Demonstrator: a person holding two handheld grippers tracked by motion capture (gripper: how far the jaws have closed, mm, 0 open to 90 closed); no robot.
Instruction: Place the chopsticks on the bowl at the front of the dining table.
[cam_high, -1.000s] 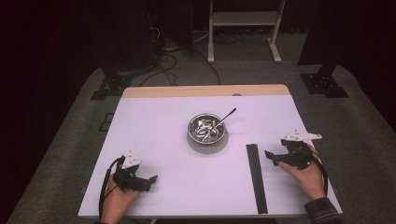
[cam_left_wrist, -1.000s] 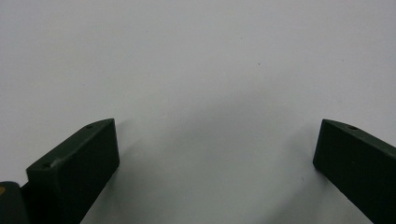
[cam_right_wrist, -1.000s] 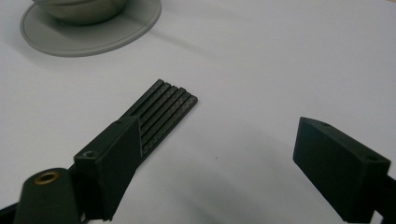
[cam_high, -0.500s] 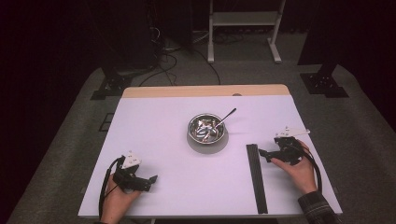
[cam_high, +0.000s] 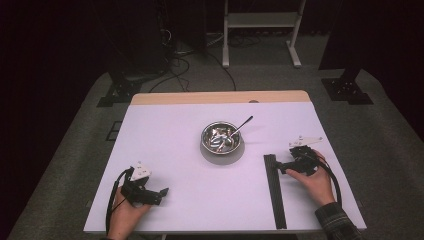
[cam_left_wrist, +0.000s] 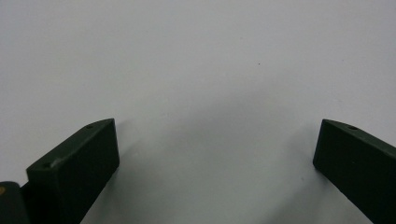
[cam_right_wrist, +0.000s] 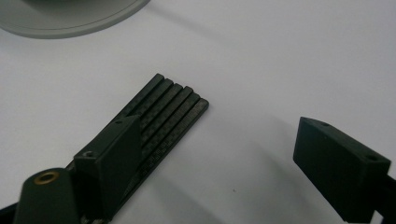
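At a white rectangular table (cam_high: 175, 150), seen from the high view, a person's two hands work a pair of black handheld grippers. The left gripper (cam_high: 159, 194) rests on bare tabletop near the front left corner, well apart from everything else. The right gripper (cam_high: 278, 168) lies at the far end of a long, flat black ribbed strip (cam_high: 275, 192) that runs front to back along the right side of the table, its jaws reaching the strip's upper end. A round shiny steel bowl (cam_high: 221, 139) sits near the table's middle, with a metal spoon (cam_high: 241, 125) leaning out over its rim toward the far right. In the left gripper view, the left gripper (cam_left_wrist: 217, 149) holds its two jaws wide apart over plain white surface, with nothing between them. In the right gripper view, the right gripper (cam_right_wrist: 222, 149) also stands wide open and grips nothing; one jaw hangs over the black ribbed strip (cam_right_wrist: 170, 105), whose squared end with its lengthwise grooves points toward the grey rim of the steel bowl (cam_right_wrist: 70, 21) at the top edge, while the other jaw stands over bare table beside the strip.
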